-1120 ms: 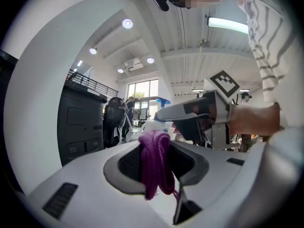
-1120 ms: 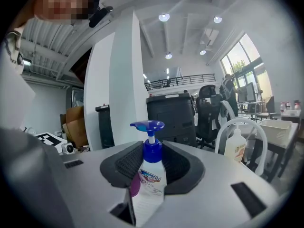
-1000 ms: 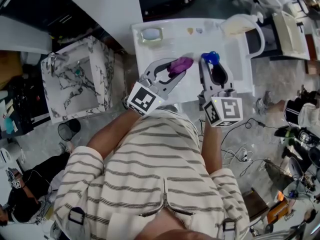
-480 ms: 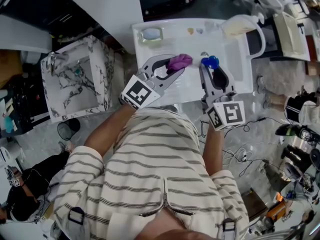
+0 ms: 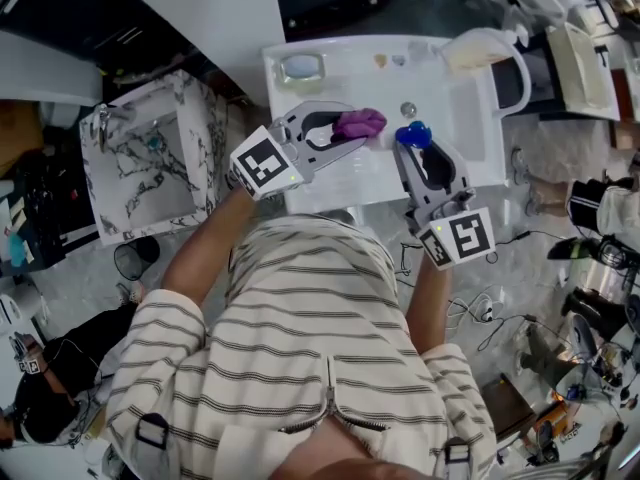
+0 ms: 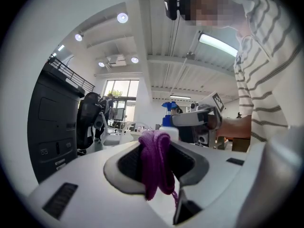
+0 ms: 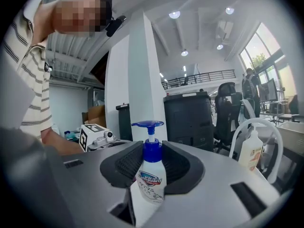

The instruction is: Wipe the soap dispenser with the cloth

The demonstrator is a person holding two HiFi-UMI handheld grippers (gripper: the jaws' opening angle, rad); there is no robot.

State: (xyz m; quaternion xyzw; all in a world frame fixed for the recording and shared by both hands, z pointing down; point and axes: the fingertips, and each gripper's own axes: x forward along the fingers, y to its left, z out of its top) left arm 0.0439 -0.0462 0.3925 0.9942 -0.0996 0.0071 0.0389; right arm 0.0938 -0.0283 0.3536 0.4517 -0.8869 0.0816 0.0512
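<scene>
Here, the left tool point(image 5: 362, 132) pinches the purple cloth point(image 6: 156, 163) just beside the soap dispenser point(image 7: 151, 184) clamped in the right tool point(image 5: 415, 149).

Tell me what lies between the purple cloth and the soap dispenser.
Nothing. The head view shows only a short bare strip of white table between the cloth in the left gripper and the soap dispenser in the right gripper.
</scene>
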